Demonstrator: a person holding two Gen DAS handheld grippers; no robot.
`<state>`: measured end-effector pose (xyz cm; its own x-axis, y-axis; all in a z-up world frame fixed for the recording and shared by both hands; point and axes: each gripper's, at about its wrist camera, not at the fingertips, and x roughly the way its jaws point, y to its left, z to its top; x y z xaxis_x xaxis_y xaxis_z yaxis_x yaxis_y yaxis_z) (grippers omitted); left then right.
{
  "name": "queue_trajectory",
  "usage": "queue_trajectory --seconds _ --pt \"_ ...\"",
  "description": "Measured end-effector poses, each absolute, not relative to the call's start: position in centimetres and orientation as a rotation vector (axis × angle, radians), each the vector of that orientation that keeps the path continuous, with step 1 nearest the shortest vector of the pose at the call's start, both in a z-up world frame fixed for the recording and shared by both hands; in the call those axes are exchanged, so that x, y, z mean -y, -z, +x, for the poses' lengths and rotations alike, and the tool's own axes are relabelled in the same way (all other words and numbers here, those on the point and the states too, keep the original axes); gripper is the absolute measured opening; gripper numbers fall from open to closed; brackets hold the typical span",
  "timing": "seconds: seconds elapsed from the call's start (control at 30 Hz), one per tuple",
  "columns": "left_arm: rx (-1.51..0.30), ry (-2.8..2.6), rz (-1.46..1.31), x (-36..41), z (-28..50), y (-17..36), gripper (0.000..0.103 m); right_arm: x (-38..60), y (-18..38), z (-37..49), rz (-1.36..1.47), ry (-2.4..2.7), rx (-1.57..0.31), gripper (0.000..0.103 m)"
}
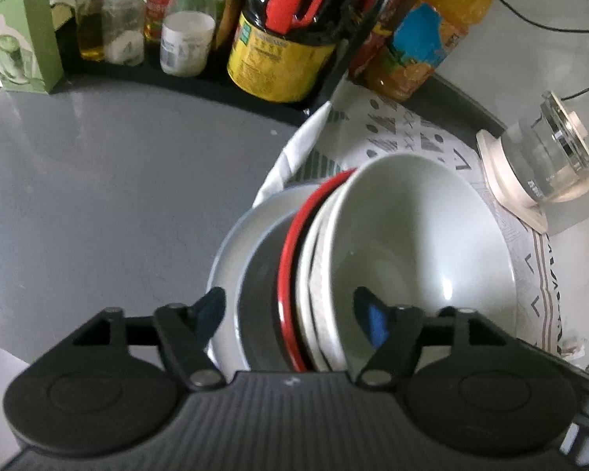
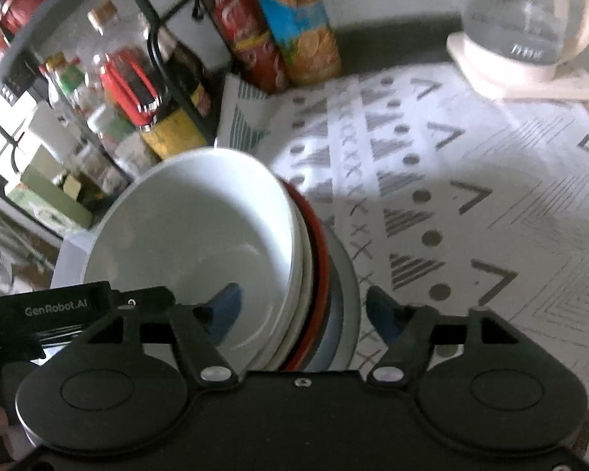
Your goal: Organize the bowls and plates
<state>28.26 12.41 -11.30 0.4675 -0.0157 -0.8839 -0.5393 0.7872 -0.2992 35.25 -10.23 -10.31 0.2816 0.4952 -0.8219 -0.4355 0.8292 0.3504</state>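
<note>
A nested stack of dishes is held tilted between both grippers: a white bowl [image 1: 420, 243] on top, a red-rimmed bowl [image 1: 292, 243] under it, and a grey plate [image 1: 231, 259] at the bottom. My left gripper [image 1: 290, 314] straddles the stack's rims, one finger outside the plate, one inside the white bowl. In the right wrist view the white bowl [image 2: 200, 235], the red-rimmed bowl [image 2: 320, 243] and the grey plate [image 2: 345, 274] sit between the fingers of my right gripper [image 2: 304, 314], shut on the stack's opposite edge.
A patterned cloth [image 2: 451, 180] covers the counter. A glass kettle [image 2: 526, 19] stands on its base at the back right. Juice and sauce bottles [image 2: 294, 23] and a black wire rack [image 2: 157, 47] with jars stand behind. A grey surface [image 1: 117, 180] lies left.
</note>
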Motion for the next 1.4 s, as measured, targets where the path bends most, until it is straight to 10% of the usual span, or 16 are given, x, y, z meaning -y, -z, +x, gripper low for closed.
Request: queue_trajectory --seconds 0.27,0.73,1.4 --pt "-0.978 -0.378 -0.596 -12.6 27.2 9.0 0.083 12.7 7.7 34.8 0.090 -0.546 -0.990 0.103" --pt "-0.883 -0.325 -0.528 -9.2 21.3 4.7 0.103 19.5 4.0 28.6 0.082 -0.437 -0.797 0.103" --pt "-0.820 -0.220 -0.441 -5.9 11.7 0.4 0.103 24.0 0.1 18.7 0.111 -0.329 -0.729 0.103"
